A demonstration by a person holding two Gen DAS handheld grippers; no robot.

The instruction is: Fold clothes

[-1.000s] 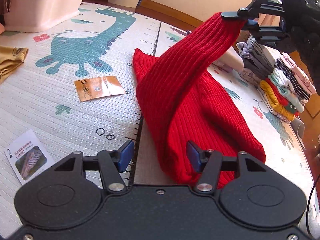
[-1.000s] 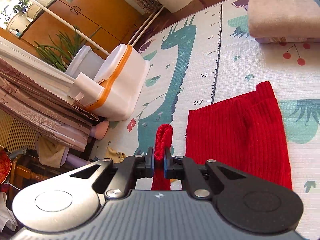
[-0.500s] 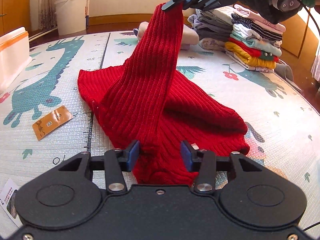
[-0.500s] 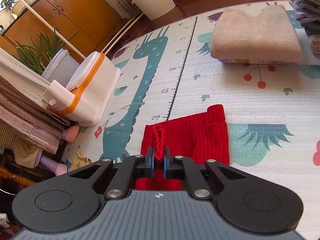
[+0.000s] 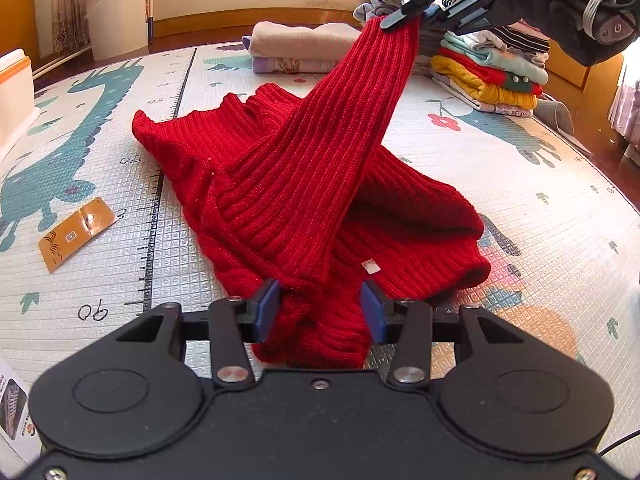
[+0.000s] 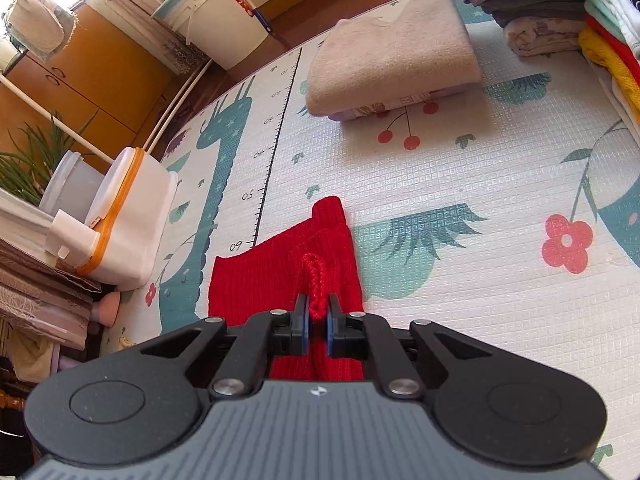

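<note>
My right gripper (image 6: 316, 320) is clamped on the cuff of the red sweater (image 5: 304, 184), holding that sleeve up and to the far right above the play mat (image 5: 520, 168). My left gripper (image 5: 318, 312) stands wide apart at the near edge, the sweater's near end lying between its blue pads (image 5: 266, 310) on the mat, not pinched.

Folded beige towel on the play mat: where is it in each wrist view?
Left wrist: folded beige towel at top centre, on the mat behind the red ribbed knit sweater.
Right wrist: the towel at upper right of centre, far beyond the gripper.
Shared landmark: the printed ruler line on the mat.
</note>
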